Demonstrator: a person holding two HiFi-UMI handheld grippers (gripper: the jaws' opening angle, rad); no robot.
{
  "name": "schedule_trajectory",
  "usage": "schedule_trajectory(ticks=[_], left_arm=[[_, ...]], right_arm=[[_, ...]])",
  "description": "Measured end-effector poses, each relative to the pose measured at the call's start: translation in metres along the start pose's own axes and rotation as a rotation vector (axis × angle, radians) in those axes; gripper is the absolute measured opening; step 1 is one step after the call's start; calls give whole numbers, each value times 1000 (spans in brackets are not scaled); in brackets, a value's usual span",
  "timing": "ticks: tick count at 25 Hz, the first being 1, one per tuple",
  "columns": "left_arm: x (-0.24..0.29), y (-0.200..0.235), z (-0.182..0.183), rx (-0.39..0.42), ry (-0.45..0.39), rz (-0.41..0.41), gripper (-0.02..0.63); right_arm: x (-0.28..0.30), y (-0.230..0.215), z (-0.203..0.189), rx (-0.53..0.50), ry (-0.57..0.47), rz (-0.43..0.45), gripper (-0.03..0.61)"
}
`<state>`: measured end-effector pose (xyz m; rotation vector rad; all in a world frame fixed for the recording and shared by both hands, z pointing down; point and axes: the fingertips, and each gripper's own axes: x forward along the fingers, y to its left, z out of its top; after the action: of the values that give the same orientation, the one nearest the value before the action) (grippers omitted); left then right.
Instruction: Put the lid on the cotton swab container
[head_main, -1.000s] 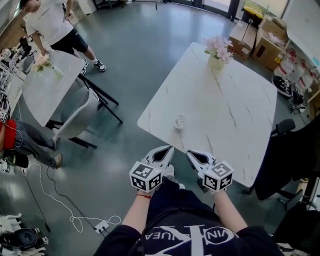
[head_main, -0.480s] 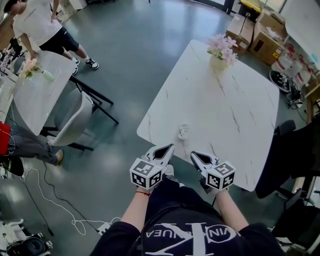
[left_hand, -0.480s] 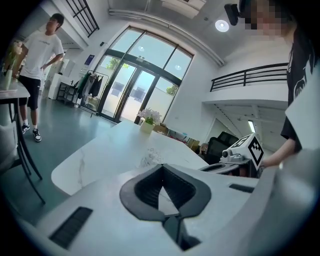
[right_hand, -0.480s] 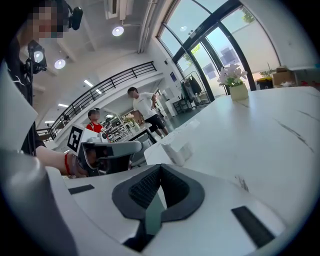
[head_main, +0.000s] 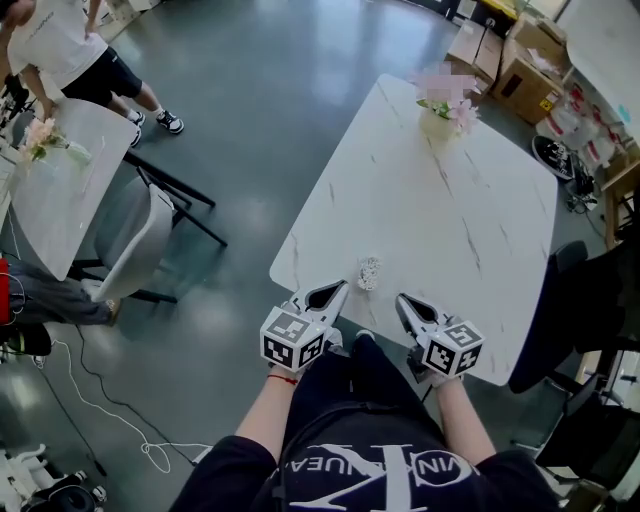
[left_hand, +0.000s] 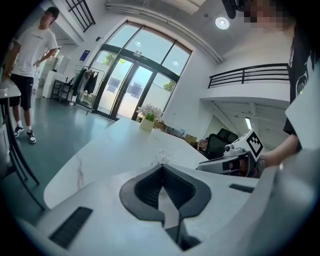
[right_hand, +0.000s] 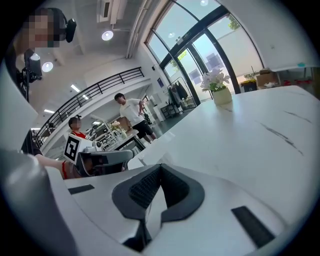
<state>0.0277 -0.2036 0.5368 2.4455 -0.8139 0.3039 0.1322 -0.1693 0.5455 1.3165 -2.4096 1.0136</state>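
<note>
The jaws of the left gripper (left_hand: 161, 166) are pressed together at their tips, and nothing is held between them. The same is seen at the right gripper (right_hand: 160, 166), which is closed and empty. Both are kept low in front of the person's body, side by side, with their tips pointed toward the near edge of the table (head_main: 480, 250). This posture is judged to be one of approach: the tools are aimed at the work but are not yet opened for it.

The cotton swab container (head_main: 369, 273) stands on the table close to that near edge, just beyond the tip of the left gripper and apart from it. It is too small for it to be told whether the lid lies beside it or on it. A vase of flowers (head_main: 437, 120) is placed at the far side, well apart.

Compared with one second ago, the table edge and the container are found nearer to the grippers, so the person is judged to have stepped closer. The jaws are closed as before.
</note>
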Motion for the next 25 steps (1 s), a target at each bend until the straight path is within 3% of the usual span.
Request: schedule_trajectory(ticks=[5, 13, 25], left_arm=[[12, 9, 3, 19, 20, 15, 6], [26, 8, 2, 41, 84, 2, 6], [33, 7, 2, 46, 91, -1, 6]], right_arm=[[8, -14, 13, 9, -13, 5, 3], [10, -8, 26, -8, 3, 81, 3], [26, 20, 44, -91, 36, 192, 3]])
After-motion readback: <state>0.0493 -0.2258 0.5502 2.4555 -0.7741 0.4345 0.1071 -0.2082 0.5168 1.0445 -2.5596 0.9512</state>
